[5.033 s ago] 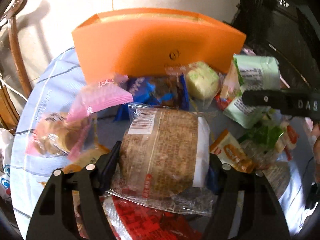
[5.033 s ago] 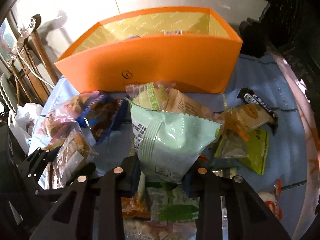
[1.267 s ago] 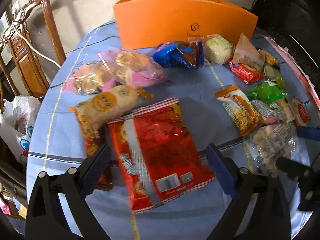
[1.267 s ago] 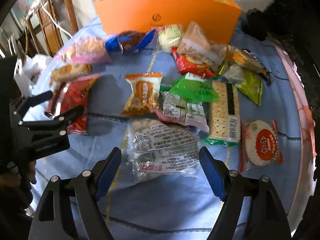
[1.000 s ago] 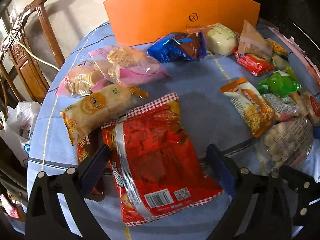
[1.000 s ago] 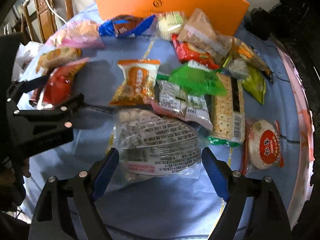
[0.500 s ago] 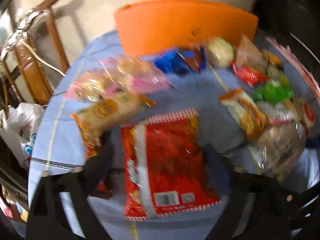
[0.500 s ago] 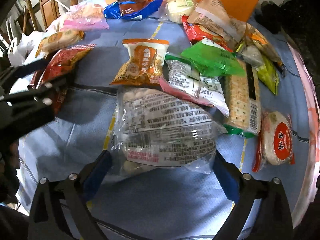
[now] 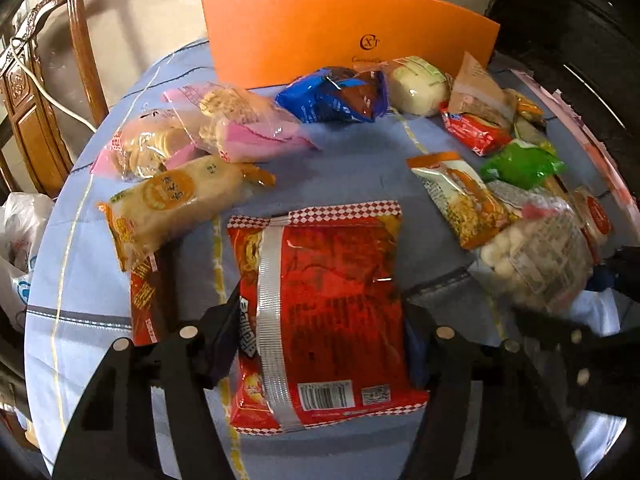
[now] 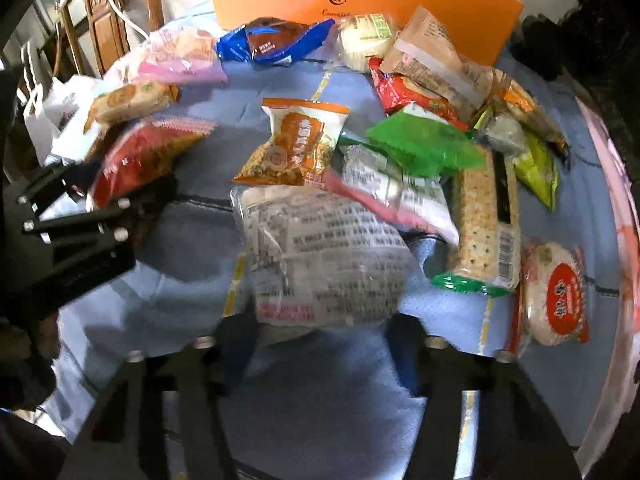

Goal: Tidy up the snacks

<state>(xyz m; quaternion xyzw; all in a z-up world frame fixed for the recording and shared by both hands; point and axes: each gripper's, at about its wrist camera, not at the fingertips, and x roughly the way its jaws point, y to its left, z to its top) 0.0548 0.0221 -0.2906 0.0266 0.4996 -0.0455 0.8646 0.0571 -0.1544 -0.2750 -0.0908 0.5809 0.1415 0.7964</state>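
A carved brown wooden chair (image 9: 52,92) stands beside the round worktop's pale blue striped cloth (image 9: 80,280), a white cord (image 9: 52,100) draped across it; white plastic bag (image 9: 16,240) below.

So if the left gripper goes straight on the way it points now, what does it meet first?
Most likely the red noodle packet, which already lies between its closing jaws. The left gripper points steeply down at it, with the blue tablecloth underneath.

The left gripper (image 9: 322,334) is closing, pads against the red packet (image 9: 328,312) near the table's (image 9: 360,160) front edge.
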